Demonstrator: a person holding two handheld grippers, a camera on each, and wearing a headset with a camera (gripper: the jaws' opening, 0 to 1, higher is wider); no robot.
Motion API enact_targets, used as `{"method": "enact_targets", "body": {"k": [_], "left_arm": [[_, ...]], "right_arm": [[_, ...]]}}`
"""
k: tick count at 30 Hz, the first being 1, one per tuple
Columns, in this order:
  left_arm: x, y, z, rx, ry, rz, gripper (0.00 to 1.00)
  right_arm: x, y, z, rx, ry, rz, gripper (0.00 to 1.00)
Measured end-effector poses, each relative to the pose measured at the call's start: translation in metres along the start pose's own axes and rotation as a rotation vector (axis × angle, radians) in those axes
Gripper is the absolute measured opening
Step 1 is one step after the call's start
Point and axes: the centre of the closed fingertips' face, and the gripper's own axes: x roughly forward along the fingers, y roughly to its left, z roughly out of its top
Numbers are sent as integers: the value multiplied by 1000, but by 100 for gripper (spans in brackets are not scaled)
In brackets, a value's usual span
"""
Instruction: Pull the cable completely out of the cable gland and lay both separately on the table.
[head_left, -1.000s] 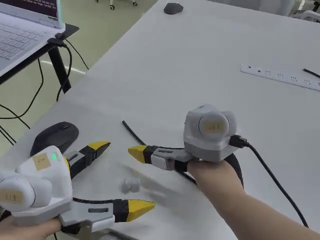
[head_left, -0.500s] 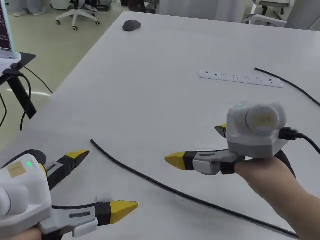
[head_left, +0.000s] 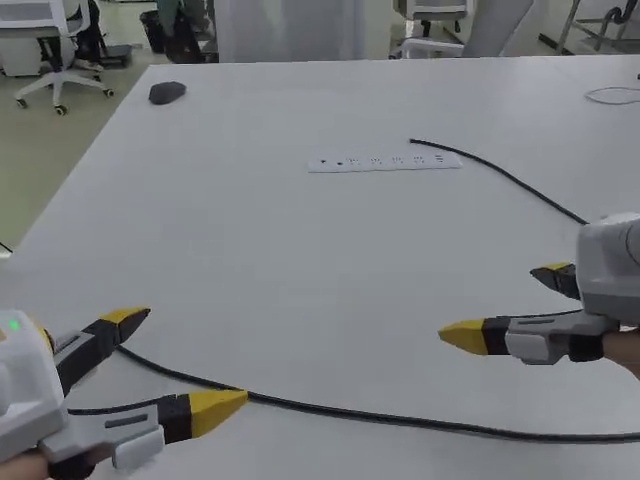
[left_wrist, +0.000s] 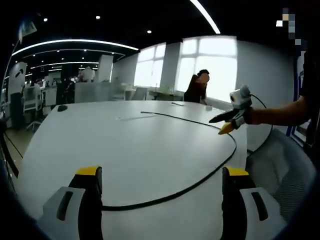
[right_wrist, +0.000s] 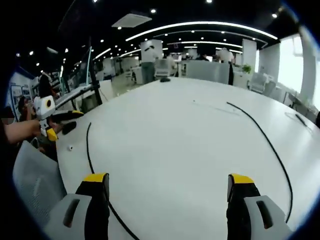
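Observation:
A long black cable lies loose on the white table. It runs from beside my left gripper across the near side, then curves back to an end by the power strip. In the left gripper view the cable crosses between the open, empty jaws of my left gripper. My right gripper hovers open and empty above the table, a little beyond the cable. In the right gripper view, past my right gripper, a small white cable gland lies apart from the cable, near the left gripper.
A white power strip lies mid-table, and a dark mouse sits at the far left edge. Office chairs and desks stand beyond the table. A person sits in the background. The table's left edge runs close to my left gripper.
The head camera has swung up and to the right, so the gland has left its picture. The right gripper has moved right, away from the left one. Both jaws stay open.

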Motion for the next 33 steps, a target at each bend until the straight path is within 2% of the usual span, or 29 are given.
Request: {"method": "enact_targets", "body": {"k": [2, 3, 5, 7, 10, 13, 19, 24, 29, 31, 33], "left_arm": [[4, -7, 14, -98, -73, -24, 100], [5, -9, 16, -119, -76, -33, 100], [8, -6, 14, -105, -60, -13, 100], [12, -8, 10, -91, -29, -8, 100], [17, -11, 6, -59, 13, -5, 100], [19, -11, 7, -24, 23, 10, 100], [22, -9, 4, -17, 46, 29, 100], [21, -7, 0, -14, 65, 37, 100], [19, -10, 3, -14, 63, 35, 100], [17, -9, 0, 11, 85, 35, 100], [17, -7, -2, 9, 93, 42, 100]], "right_arm": [[-10, -9, -7, 25, -2, -2, 100], [-14, -12, -11, 29, 6, -1, 100], [-21, -18, -20, 10, 37, -2, 100], [-29, -27, -26, -32, 60, -12, 100], [-38, -37, -31, -36, 65, -24, 100], [-45, -47, -35, -25, 63, -39, 100], [-44, -46, -36, 14, 42, -35, 100], [-42, -41, -34, 12, 31, -21, 100], [-40, -37, -28, -2, 20, -7, 100], [-38, -37, -28, -5, 19, -2, 100], [-37, -36, -26, -6, 18, -1, 100]]}}
